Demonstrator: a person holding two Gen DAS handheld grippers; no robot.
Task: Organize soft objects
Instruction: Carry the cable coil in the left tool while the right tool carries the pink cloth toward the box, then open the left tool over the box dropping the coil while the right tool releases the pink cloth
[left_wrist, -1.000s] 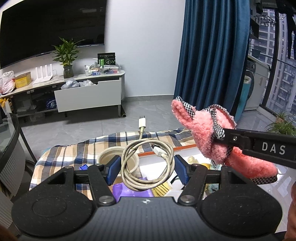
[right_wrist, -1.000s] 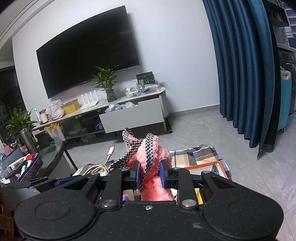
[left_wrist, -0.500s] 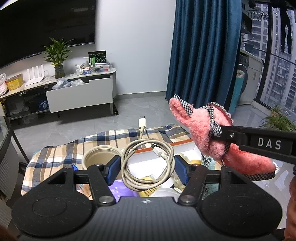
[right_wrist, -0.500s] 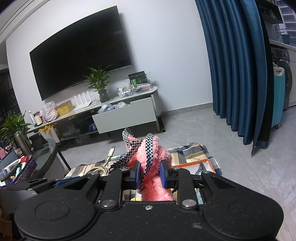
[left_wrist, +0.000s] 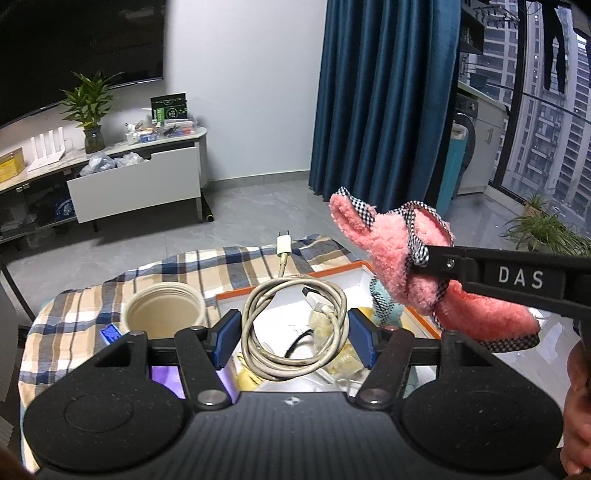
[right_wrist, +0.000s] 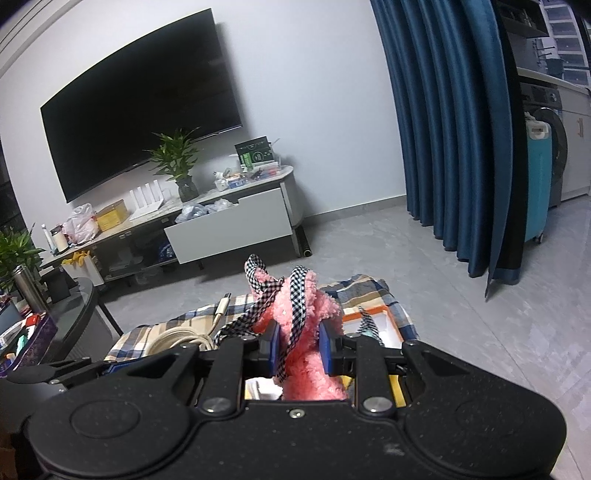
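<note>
My left gripper (left_wrist: 294, 341) is shut on a coiled beige charging cable (left_wrist: 291, 332), held above a white box with an orange rim (left_wrist: 351, 267). My right gripper (right_wrist: 297, 349) is shut on a fluffy pink plush slipper (right_wrist: 306, 332) with black-and-white checked trim. In the left wrist view the slipper (left_wrist: 399, 266) hangs to the right of the cable, clamped by the right gripper's black finger (left_wrist: 480, 275). The cable (right_wrist: 177, 338) shows at the left in the right wrist view.
A plaid cloth (left_wrist: 110, 295) covers the table. A beige round container (left_wrist: 162, 310) stands on it left of the box. The box holds yellow and dark items. A TV stand (right_wrist: 229, 229), blue curtains (right_wrist: 443, 147) and a glass side table (right_wrist: 70, 314) surround.
Both grippers keep their hold and have shifted slightly, so the view has turned a little. The slipper and cable stay in the same grasp above the box.
</note>
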